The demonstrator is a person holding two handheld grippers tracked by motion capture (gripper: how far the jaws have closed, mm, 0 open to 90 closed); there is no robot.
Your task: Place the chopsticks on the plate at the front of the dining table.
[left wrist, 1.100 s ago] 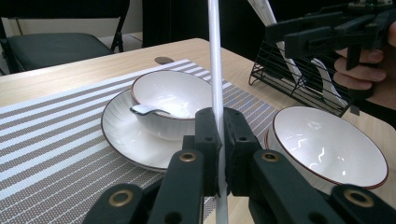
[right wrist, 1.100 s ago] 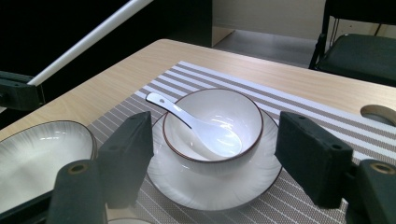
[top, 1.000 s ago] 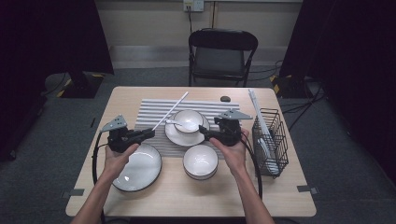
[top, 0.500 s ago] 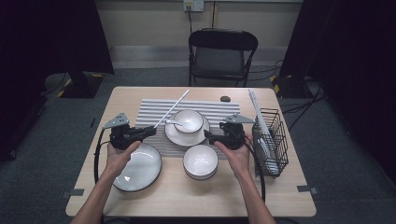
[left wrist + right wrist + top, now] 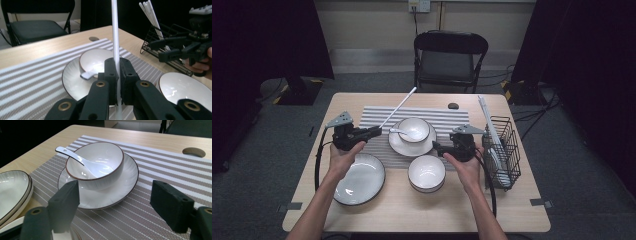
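Observation:
My left gripper (image 5: 376,131) (image 5: 118,75) is shut on a long white chopstick (image 5: 399,106) (image 5: 115,32), which slants up and away over the striped mat (image 5: 452,117). A small white bowl (image 5: 414,128) (image 5: 96,166) holding a white spoon (image 5: 75,156) stands on a saucer plate (image 5: 125,182) on the mat. My right gripper (image 5: 437,147) (image 5: 115,202) hovers just right of that plate, pointing at the bowl. Its jaws are open and have just been opening, with nothing between them. In the left gripper view the right gripper (image 5: 175,48) shows at the right.
A second white bowl (image 5: 426,172) sits near the front, with a large plate (image 5: 359,178) left of it. A black wire rack (image 5: 502,150) with white chopsticks (image 5: 488,122) stands at the right edge. A round hole (image 5: 453,105) is in the tabletop; a folding chair (image 5: 449,55) is behind.
The left gripper has lifted slightly and carried the chopstick a little farther from me. The right gripper has dropped lower and slid a bit to the right, its jaws wider.

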